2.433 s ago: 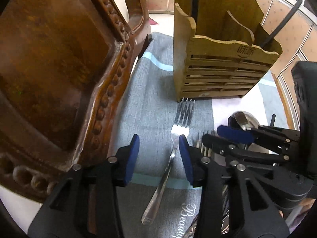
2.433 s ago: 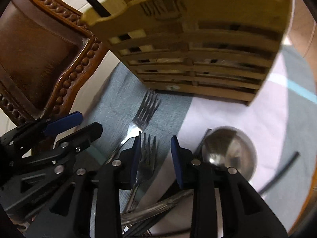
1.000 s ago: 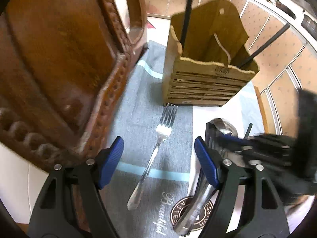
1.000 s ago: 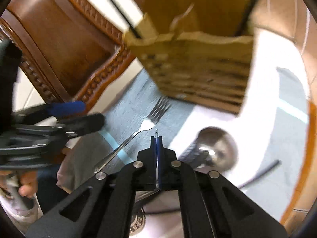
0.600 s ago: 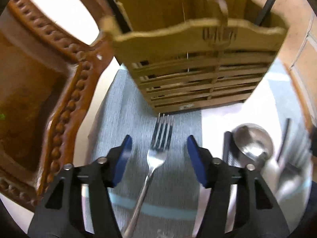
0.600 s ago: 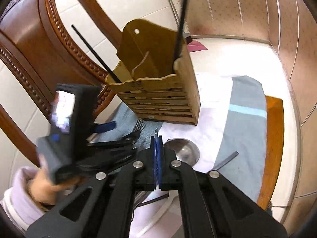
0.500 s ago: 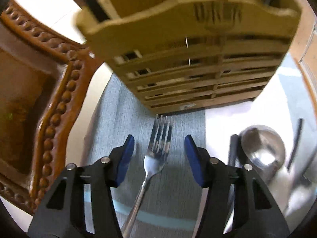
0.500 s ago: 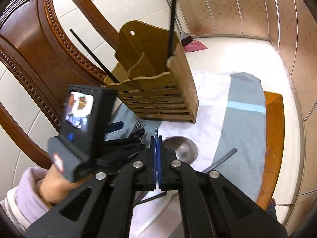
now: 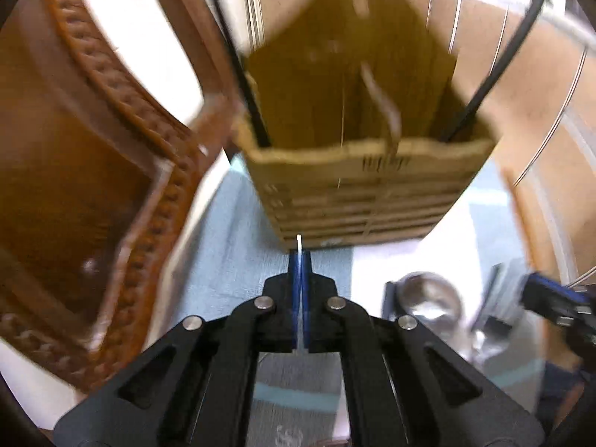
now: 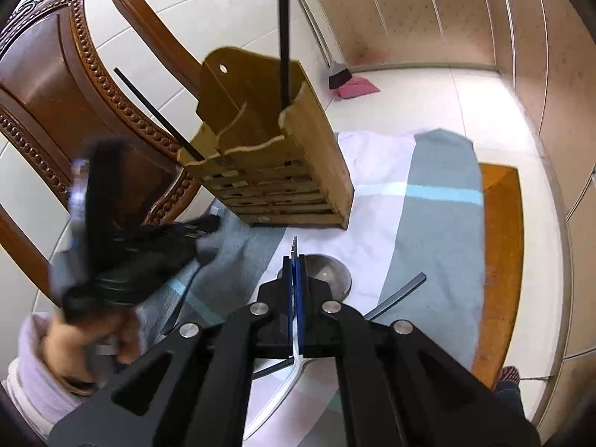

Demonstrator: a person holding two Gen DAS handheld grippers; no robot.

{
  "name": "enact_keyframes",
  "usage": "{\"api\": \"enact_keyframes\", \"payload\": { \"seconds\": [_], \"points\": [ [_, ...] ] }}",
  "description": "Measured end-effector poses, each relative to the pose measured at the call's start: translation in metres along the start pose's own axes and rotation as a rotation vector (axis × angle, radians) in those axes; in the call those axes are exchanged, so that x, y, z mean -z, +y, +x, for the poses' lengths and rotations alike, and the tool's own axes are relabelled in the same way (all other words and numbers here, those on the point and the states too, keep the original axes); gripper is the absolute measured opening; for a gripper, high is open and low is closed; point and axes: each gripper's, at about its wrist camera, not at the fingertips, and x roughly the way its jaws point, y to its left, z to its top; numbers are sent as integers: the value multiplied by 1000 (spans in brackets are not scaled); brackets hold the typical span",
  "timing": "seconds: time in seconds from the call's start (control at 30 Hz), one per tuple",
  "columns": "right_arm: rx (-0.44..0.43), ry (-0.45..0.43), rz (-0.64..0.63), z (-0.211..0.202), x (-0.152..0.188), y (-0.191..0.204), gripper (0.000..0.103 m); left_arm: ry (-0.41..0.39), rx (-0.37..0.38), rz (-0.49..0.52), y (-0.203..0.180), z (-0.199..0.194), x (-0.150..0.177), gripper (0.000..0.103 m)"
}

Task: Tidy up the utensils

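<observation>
A wooden utensil holder (image 9: 357, 171) (image 10: 275, 164) stands on a grey and white cloth (image 10: 428, 231), with black chopsticks (image 10: 284, 33) standing in it. My left gripper (image 9: 300, 260) is shut on a fork (image 9: 299, 243) seen edge-on, lifted just in front of the holder; it also shows blurred in the right wrist view (image 10: 208, 223). My right gripper (image 10: 295, 264) is shut on another fork (image 10: 294, 246), held above the cloth. A steel ladle (image 10: 331, 272) (image 9: 428, 294) lies on the cloth below.
A carved wooden chair (image 10: 74, 85) (image 9: 82, 171) stands close on the left. A loose black chopstick (image 10: 398, 294) lies on the cloth at right. A broom and pink cloth (image 10: 346, 78) lie on the floor behind.
My left gripper has closed on the fork that lay on the cloth and lifted it toward the holder. My right gripper stays shut on its fork, held high.
</observation>
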Motion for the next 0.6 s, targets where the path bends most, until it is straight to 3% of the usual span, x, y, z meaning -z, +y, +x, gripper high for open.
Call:
{"api": "enact_keyframes", "payload": {
  "seconds": [0.17, 0.3, 0.6],
  "points": [
    [66, -79, -54, -23, -8, 19, 3, -124, 153, -85, 29, -61, -7, 1],
    [167, -183, -117, -51, -22, 41, 3, -225, 262, -140, 39, -98, -15, 1],
    [417, -402, -288, -107, -71, 93, 2, -435, 398, -154, 62, -189, -43, 1]
  ]
}}
